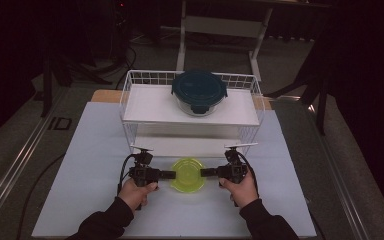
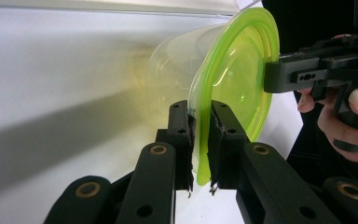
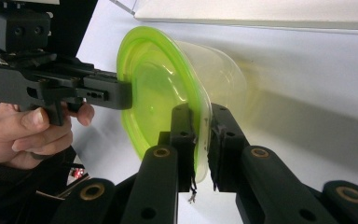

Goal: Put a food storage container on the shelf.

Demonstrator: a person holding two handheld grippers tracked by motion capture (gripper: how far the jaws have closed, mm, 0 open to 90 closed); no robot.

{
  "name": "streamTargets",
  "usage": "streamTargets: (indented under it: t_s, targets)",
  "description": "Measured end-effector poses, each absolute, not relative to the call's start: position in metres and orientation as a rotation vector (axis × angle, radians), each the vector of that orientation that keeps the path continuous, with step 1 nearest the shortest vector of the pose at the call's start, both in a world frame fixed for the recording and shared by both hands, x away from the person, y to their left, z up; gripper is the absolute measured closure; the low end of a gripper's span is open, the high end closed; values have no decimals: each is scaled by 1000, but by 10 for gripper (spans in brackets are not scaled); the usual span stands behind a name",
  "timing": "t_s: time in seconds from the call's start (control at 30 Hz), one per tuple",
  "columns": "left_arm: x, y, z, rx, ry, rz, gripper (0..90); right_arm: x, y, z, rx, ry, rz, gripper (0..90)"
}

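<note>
Left tool [image 2: 199, 140] pinches the left rim of the green-lidded container [image 1: 187, 174], and the right tool [image 3: 201, 140] pinches the opposite rim, so the container sits between them over the counter [image 1: 95, 150], just in front of the white wire rack [image 1: 130, 95]. Its lid faces up toward the person; its clear body points down at the counter.

Legible text, labels, brands, numbers, signs: none in any view.
</note>
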State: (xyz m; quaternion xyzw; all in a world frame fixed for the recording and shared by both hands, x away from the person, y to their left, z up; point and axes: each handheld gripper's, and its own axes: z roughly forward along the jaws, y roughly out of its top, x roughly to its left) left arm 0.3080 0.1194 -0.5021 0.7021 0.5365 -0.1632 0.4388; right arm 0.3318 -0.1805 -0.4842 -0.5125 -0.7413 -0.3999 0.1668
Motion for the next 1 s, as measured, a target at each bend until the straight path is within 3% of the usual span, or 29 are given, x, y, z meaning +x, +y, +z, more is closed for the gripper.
streamTargets:
  t_s: [1.0]
  targets:
    - [290,124,-426,1742,1165,-325,803,309,-187,-412,-1373,-2191,-1274,813]
